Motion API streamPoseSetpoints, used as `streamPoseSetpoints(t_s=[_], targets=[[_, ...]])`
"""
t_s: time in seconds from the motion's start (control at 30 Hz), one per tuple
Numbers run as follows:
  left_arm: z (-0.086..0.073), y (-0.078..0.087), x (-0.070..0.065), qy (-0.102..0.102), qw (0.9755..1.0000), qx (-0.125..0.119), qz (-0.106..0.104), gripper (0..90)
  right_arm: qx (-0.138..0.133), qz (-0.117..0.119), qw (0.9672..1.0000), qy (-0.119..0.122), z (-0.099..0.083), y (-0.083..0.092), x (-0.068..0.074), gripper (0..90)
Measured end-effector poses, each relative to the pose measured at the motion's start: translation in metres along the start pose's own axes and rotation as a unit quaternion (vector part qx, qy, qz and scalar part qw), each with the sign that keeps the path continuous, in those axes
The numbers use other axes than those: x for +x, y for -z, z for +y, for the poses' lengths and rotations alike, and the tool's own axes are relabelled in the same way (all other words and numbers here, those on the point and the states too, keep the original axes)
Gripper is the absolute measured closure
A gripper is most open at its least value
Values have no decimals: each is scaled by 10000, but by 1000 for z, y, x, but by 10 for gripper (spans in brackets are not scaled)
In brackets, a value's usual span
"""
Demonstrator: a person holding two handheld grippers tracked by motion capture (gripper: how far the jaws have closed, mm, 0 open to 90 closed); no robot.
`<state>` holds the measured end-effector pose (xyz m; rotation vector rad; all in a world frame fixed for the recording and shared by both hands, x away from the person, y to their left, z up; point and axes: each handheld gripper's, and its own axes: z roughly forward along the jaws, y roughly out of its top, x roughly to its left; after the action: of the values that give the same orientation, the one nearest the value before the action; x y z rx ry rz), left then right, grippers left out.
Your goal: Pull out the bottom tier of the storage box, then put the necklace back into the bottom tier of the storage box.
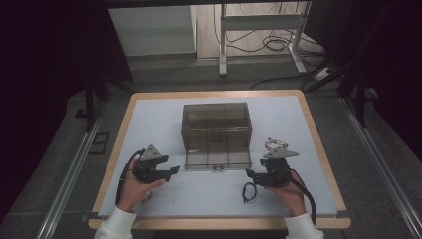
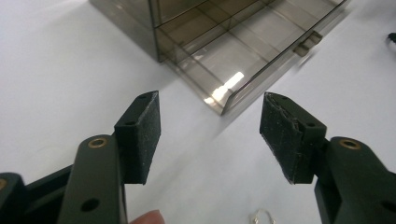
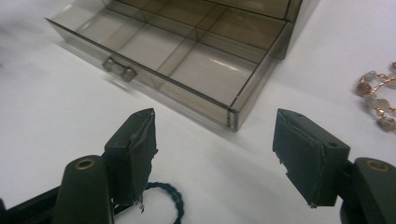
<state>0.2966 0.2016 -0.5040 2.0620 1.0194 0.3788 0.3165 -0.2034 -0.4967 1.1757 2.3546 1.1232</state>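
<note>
High view, left gripper point(image 1: 171, 172) and right gripper point(image 1: 250, 174) level, facing inward

box point(image 1: 215, 127) mid-table | drawer point(image 1: 217, 160) out front | bracelet point(image 1: 272, 145) right | hair tie point(image 1: 248, 191) front-right

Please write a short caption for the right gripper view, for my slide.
Open right gripper facing the pulled-out drawer of a smoky plastic box, a bead bracelet and dark hair tie nearby.
</note>
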Motion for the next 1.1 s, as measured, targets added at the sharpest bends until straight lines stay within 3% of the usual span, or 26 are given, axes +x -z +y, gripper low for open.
streamPoseSetpoints(t_s=[0.17,0.3,0.53,1.1], targets=[[-9,11,2,88,9999,-74,105,375,-4,40,10000,46,-4,2,3,303],[-12,19,4,28,9997,-23,247,350,-11,108,9999,10,-7,4,4,306],[-14,28,6,110,9995,-180,243,326,-116,46,9999,8,-11,7,7,305],[-18,35,9,95,9993,-100,350,324,-139,-60,9998,118,-16,8,11,298]])
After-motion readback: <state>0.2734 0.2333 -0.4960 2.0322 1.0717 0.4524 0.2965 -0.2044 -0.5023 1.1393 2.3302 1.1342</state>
